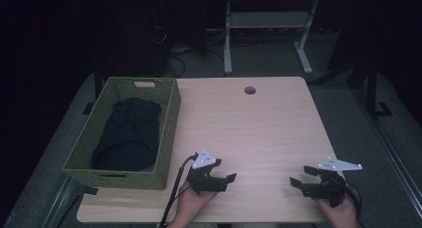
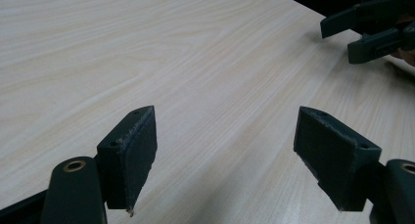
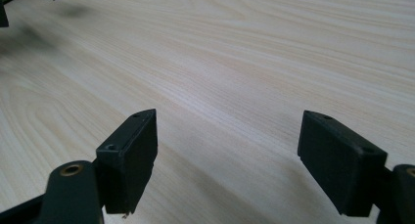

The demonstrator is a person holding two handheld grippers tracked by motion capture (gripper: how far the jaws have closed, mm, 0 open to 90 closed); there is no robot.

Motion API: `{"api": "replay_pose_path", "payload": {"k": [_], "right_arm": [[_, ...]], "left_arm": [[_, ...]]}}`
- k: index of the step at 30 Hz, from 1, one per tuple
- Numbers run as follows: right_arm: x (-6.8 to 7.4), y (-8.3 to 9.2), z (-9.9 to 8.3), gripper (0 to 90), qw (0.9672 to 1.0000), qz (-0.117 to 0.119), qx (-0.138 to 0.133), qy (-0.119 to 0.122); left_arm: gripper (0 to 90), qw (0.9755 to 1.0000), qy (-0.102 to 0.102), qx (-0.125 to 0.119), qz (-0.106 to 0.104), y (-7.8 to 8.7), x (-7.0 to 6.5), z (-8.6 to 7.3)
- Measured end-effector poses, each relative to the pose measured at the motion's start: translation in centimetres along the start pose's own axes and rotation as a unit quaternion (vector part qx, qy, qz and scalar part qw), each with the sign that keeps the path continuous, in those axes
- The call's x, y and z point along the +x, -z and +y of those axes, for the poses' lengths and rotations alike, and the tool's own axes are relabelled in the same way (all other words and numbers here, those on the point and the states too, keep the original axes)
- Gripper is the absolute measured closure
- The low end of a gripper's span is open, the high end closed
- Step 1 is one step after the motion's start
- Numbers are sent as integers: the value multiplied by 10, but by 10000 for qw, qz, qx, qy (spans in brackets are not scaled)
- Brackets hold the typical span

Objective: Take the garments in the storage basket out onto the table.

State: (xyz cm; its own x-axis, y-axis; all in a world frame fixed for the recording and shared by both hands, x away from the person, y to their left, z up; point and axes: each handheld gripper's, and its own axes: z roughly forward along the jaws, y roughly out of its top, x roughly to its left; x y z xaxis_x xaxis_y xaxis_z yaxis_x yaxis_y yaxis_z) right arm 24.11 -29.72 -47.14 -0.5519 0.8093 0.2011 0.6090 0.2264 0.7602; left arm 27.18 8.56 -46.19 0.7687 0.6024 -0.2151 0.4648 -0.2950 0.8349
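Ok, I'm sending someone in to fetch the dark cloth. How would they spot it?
Start at the wooden table and go to its left edge, where a green woven basket sits. The dark cloth lies bundled inside it, the one soft thing there, well apart from both grippers.

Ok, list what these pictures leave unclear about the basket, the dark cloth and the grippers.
- Dark cloth, high view: too dim to tell what garment it is, and the green basket wall hides its lower part.
- Left gripper cable, high view: cut off by the bottom edge.
- Right gripper, left gripper view: cut by the edge.
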Motion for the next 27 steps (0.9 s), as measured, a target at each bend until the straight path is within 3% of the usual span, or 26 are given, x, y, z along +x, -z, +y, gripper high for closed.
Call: {"api": "replay_pose_path", "payload": {"k": [5,13,20,27], "right_arm": [[1,-1,0,220,10000,37,28,29],[3,-1,-1,215,10000,47,36,42],[1,-4,3,207,9997,156,-152,-87],[3,-6,5,193,9996,177,-189,-114]], "left_arm": [[239,10000,-7,-77,-24,7,-2,6],[238,9993,-239,-271,-35,19,-9,22],[230,9991,-171,-374,46,34,-8,34],[228,9979,-100,-632,98,57,-2,49]]}}
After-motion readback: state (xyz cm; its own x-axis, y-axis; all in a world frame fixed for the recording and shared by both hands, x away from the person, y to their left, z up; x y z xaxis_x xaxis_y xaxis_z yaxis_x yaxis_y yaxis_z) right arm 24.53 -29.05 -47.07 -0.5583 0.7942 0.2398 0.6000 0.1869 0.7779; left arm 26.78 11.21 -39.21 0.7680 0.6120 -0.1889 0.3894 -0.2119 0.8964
